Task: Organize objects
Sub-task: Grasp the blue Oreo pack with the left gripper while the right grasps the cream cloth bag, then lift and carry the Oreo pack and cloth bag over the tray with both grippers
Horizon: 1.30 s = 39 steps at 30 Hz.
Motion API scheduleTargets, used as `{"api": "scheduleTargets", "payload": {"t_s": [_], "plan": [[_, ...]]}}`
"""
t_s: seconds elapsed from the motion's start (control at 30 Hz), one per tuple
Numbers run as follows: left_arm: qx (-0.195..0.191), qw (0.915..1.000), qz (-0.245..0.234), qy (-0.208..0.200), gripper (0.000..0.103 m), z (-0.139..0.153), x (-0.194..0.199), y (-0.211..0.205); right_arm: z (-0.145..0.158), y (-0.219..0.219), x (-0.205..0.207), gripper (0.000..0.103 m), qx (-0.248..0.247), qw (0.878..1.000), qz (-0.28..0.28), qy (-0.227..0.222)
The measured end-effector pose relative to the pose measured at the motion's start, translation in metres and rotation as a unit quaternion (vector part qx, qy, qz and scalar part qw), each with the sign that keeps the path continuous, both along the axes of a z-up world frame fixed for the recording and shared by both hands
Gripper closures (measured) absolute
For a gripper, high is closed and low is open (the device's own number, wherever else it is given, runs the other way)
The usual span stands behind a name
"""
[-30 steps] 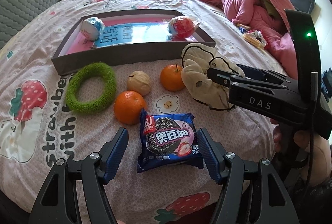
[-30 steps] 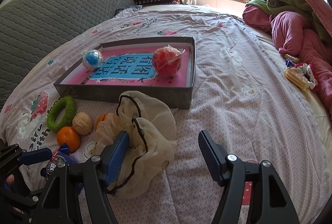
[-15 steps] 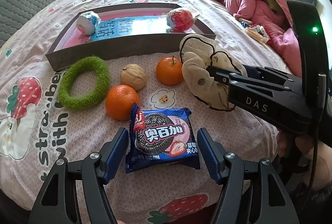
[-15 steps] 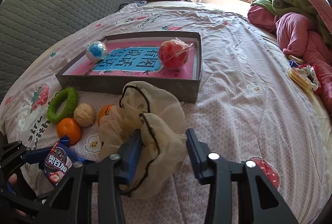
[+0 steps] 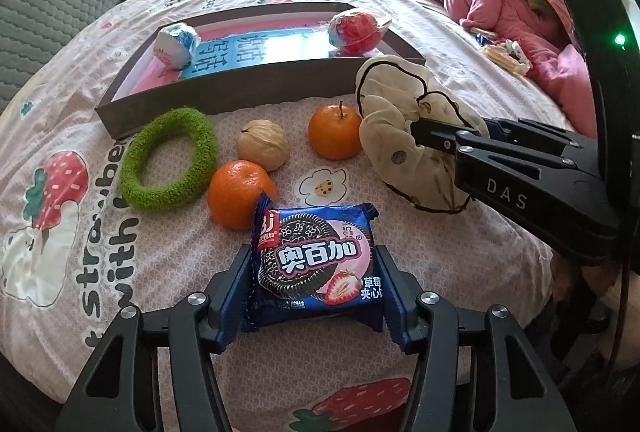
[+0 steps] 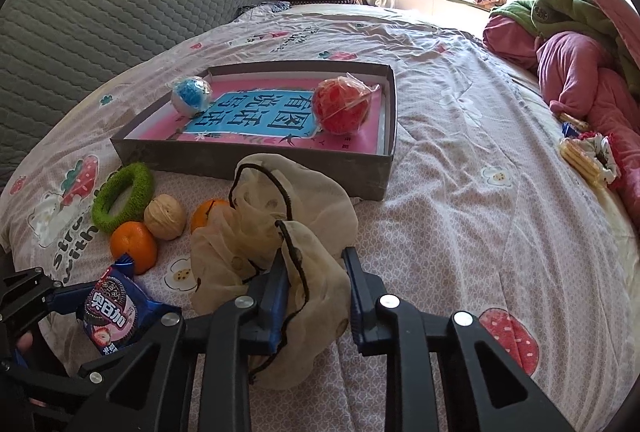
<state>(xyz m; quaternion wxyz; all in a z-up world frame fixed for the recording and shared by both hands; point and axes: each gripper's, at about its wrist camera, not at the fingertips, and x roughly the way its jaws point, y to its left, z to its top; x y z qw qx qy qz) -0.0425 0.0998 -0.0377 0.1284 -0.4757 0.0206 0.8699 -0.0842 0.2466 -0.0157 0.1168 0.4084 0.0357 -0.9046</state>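
Grippers on both sides are busy at once: the right gripper [image 6: 314,284] has pinched down hard on the cream fabric scrunchie [image 6: 276,228], its blue pads buried in the gathered cloth on the bedspread [image 6: 460,191] just in front of the grey box [image 6: 256,167]. Over on the other side, the left gripper [image 5: 316,284] is closing around the blue cookie packet [image 5: 316,264], jaws coming in on the wrapper's two long edges, with the packet between them and the pads seemingly at its crimped sides. Good line so far, I'd say: the packet sits square between the fingers, so the squeeze should be finished gently, enough to hold the foil without crushing the biscuits. The near mandarin [image 5: 240,193] touches the packet's far corner, so a straight lift looks safer than a drag. The scrunchie is soft and may sag or slip, so it wants a clean rise over the box wall. Inside the box already rest a blue wrapped ball [image 6: 191,96] and a red wrapped ball [image 6: 340,105]; the green ring [image 5: 168,157], walnut [image 5: 263,145] and far mandarin [image 5: 335,131] wait outside.
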Motion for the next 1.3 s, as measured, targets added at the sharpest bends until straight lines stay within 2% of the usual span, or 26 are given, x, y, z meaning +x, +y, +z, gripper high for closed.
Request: {"api": "scheduleTargets", "payload": {"t_s": [0.23,0.47,0.73,1.3], "plan": [[0.02,0.9998,-0.002,0.005,0.046,0.004,0.003,-0.006,0.002,0.007,-0.002,0.078,-0.016,1.0,-0.009,0.002],[0.034,0.9991,-0.009,0.024,0.046,0.015,0.008,-0.01,0.012,0.014,0.001,0.078,-0.042,0.999,-0.013,0.023],[0.039,0.9974,0.003,0.061,0.046,0.031,0.009,-0.022,0.018,0.021,0.003,0.078,-0.067,0.997,-0.022,0.034],[0.032,0.9943,0.031,0.097,0.046,0.038,-0.003,-0.048,0.034,0.008,0.012,0.078,-0.081,0.993,0.006,0.09]]}}
